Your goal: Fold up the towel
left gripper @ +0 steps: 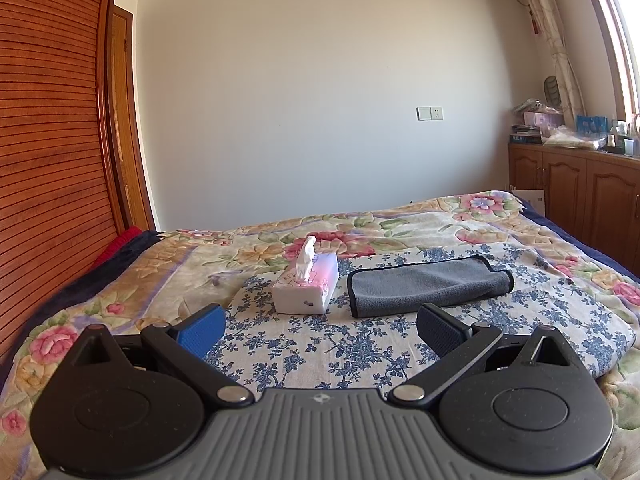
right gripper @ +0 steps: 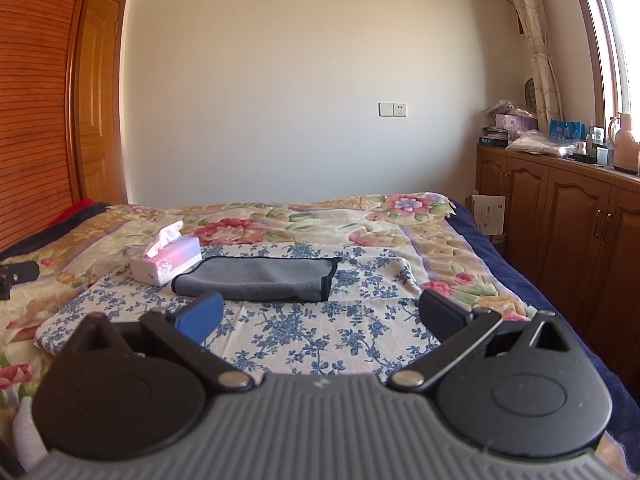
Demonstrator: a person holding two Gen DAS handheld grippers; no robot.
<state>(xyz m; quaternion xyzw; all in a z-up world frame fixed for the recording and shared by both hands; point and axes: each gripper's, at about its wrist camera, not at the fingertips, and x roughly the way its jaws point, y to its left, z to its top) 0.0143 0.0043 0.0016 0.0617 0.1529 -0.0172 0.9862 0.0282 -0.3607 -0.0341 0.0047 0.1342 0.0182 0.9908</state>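
A grey towel with black edging [left gripper: 428, 286] lies folded over on a blue-flowered cloth [left gripper: 320, 344] on the bed; it also shows in the right wrist view [right gripper: 260, 278]. My left gripper [left gripper: 320, 330] is open and empty, held above the cloth a short way in front of the towel. My right gripper [right gripper: 320, 314] is open and empty, also short of the towel's near edge. Neither gripper touches the towel.
A white and pink tissue box [left gripper: 306, 288] stands just left of the towel, also in the right wrist view [right gripper: 168, 260]. A floral bedspread [left gripper: 460, 220] covers the bed. A wooden wardrobe [left gripper: 48, 160] is at left, wooden cabinets [right gripper: 560, 224] with clutter at right.
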